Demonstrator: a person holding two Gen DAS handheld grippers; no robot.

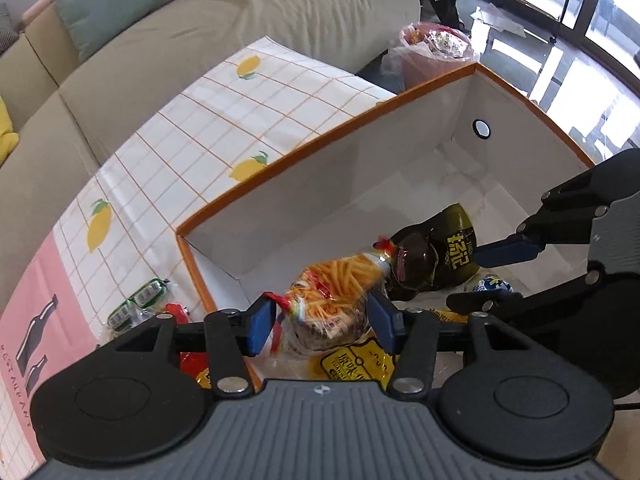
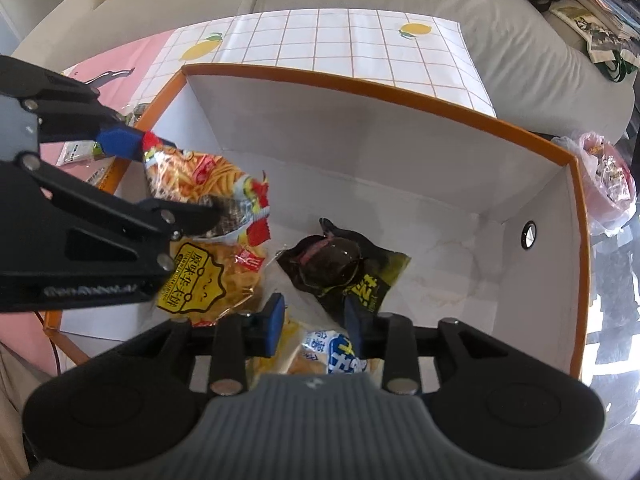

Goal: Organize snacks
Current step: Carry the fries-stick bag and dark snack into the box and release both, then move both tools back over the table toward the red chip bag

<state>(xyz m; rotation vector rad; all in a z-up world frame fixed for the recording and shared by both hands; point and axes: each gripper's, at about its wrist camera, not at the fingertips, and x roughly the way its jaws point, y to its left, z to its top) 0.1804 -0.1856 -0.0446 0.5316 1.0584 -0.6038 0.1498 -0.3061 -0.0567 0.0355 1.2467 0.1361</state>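
A white storage box with an orange rim (image 1: 280, 164) (image 2: 360, 84) stands on the lemon-print tablecloth. My left gripper (image 1: 322, 324) (image 2: 178, 176) hangs open over the box's left end. A clear bag of orange stick snacks (image 1: 336, 296) (image 2: 208, 176) sits loosely between its blue pads, resting on a yellow pack (image 1: 352, 364) (image 2: 200, 284). My right gripper (image 2: 315, 320) (image 1: 464, 280) is open and holds nothing, low over the box floor. A dark olive pack (image 2: 340, 256) (image 1: 432, 260) lies just beyond it, and a blue-and-white pack (image 2: 336, 354) (image 1: 494, 284) lies under it.
Green packets (image 1: 136, 308) and a red pack (image 1: 192, 364) lie on the cloth outside the box's left wall. A pink bin lined with a plastic bag (image 1: 432, 52) (image 2: 608, 184) stands past the box's far end. A beige sofa (image 1: 240, 40) runs behind the table.
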